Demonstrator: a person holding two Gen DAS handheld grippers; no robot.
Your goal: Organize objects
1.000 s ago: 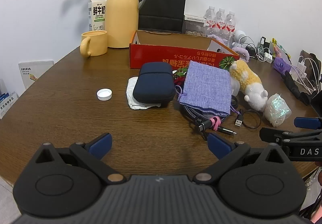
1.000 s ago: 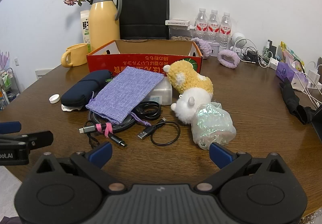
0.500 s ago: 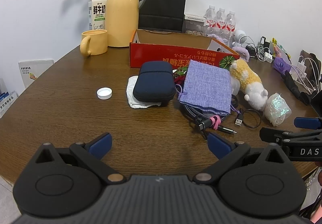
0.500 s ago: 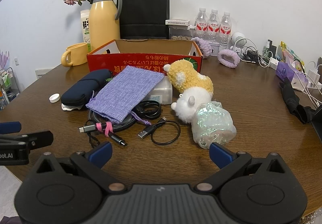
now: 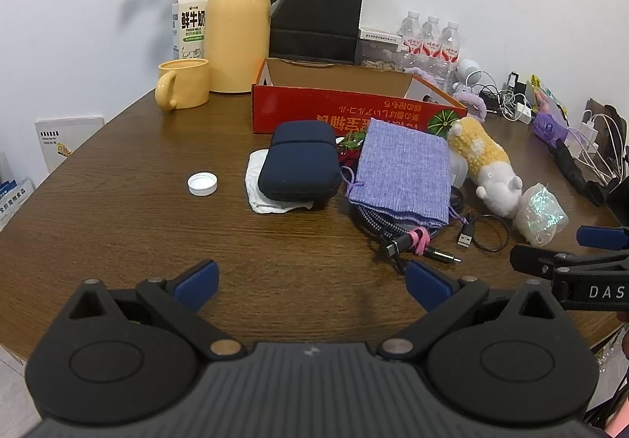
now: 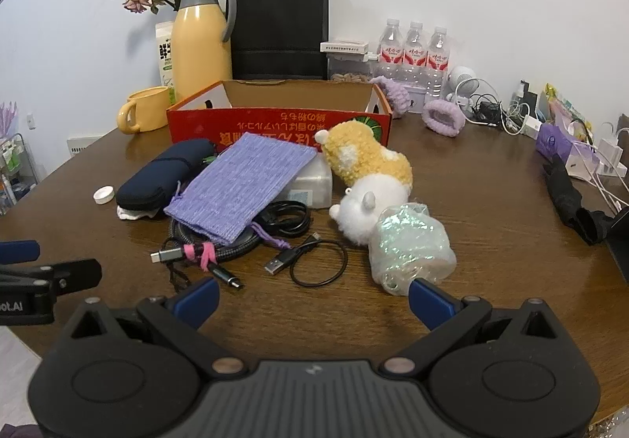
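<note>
A red cardboard box (image 5: 354,115) (image 6: 275,123) stands open behind a pile of loose things. In front of it lie a navy case (image 5: 300,164) (image 6: 161,172), a purple knit pouch (image 5: 403,168) (image 6: 243,182), a yellow and white plush toy (image 5: 485,162) (image 6: 369,170), a crinkly iridescent bag (image 5: 540,212) (image 6: 409,241) and bundled cables (image 5: 409,237) (image 6: 204,253). My left gripper (image 5: 310,280) hovers open over the bare near table. My right gripper (image 6: 312,300) is open too, its right fingertip just short of the iridescent bag.
A white bottle cap (image 5: 202,183) lies left of the case, which rests on a crumpled tissue (image 5: 259,190). A yellow mug (image 5: 182,88), thermos (image 5: 238,25), milk carton, black paper bag (image 5: 318,5) and water bottles (image 5: 430,41) line the back. Chargers and cables clutter the right edge.
</note>
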